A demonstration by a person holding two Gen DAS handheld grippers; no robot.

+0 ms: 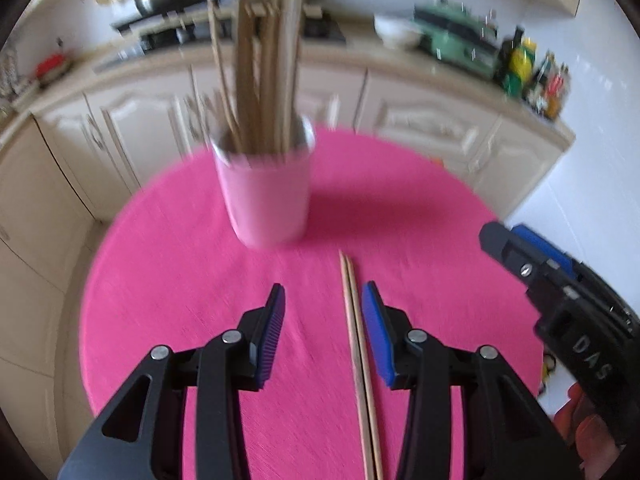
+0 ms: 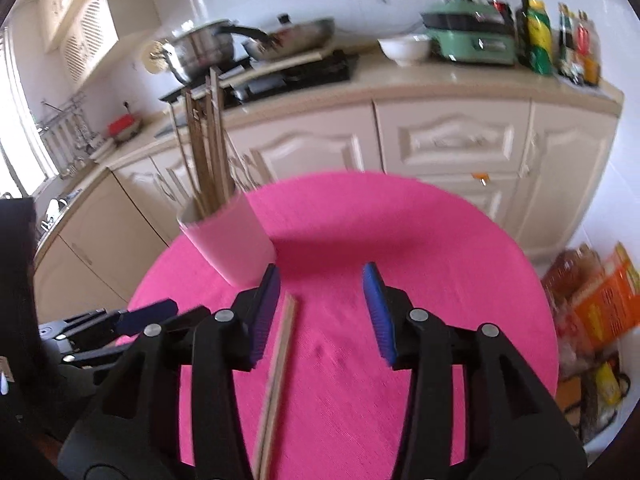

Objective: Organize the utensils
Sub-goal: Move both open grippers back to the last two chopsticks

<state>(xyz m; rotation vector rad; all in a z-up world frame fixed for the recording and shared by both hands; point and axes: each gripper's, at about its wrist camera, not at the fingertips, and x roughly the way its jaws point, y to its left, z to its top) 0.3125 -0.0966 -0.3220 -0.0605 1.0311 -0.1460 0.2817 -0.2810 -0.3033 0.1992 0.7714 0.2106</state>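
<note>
Left black gripper with blue pads (image 1: pixel 324 332) half open, nothing held; pair of pale wooden chopsticks (image 1: pixel 360 360) flat on the round pink table mat (image 1: pixel 160 280), running from 6 toward 12 o'clock between the pads, close beside the right-hand one. Right black gripper with blue pads (image 2: pixel 320 312) likewise parted and empty, the same pair lying just inside its left pad, seemingly not touched, though blur hides the contact.

Risks, as a judgement: closing now could catch only one stick and roll the other away, since the pair sits off-centre; two grippers working one pair could collide; a lift swung toward 12 o'clock could knock the tall pale pink cup (image 1: pixel 266 200).

Beyond, at 11 to 12 o'clock, that cup crowded with upright brown chopsticks (image 1: pixel 260 72), leaving little room for more. Farther off, cream kitchen cabinets (image 2: pixel 448 140), white bowl (image 2: pixel 404 50), green appliance (image 2: pixel 468 36), steel pan (image 2: pixel 200 52).
</note>
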